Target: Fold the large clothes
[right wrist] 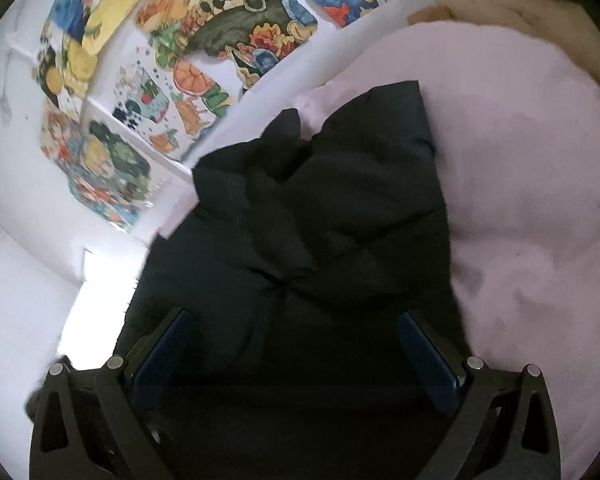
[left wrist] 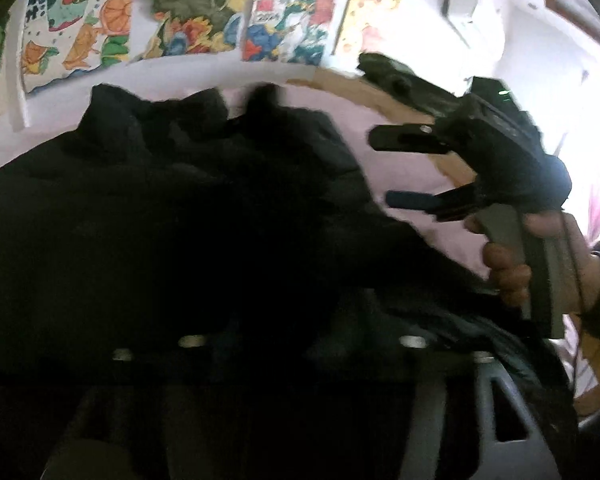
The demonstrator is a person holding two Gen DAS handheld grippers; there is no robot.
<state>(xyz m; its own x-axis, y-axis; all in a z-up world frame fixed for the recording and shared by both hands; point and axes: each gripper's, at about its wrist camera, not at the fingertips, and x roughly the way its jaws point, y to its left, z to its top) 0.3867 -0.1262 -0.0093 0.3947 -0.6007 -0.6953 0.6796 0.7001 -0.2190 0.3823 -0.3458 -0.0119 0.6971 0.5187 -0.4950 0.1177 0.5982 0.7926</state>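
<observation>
A large black padded jacket (right wrist: 320, 216) lies bunched on a pale pink bed sheet (right wrist: 532, 184). In the left wrist view the jacket (left wrist: 172, 216) fills most of the frame and drapes over my left gripper (left wrist: 300, 344), hiding its fingers in dark cloth. My right gripper (right wrist: 296, 320) hovers over the jacket's near part, its blue-padded fingers (right wrist: 424, 352) wide apart and empty. It also shows in the left wrist view (left wrist: 384, 168), held by a hand to the right of the jacket, open.
A white wall with colourful drawings (right wrist: 204, 52) runs behind the bed. A wooden bed edge (left wrist: 380, 96) curves at the back right. Bare pink sheet lies to the right of the jacket.
</observation>
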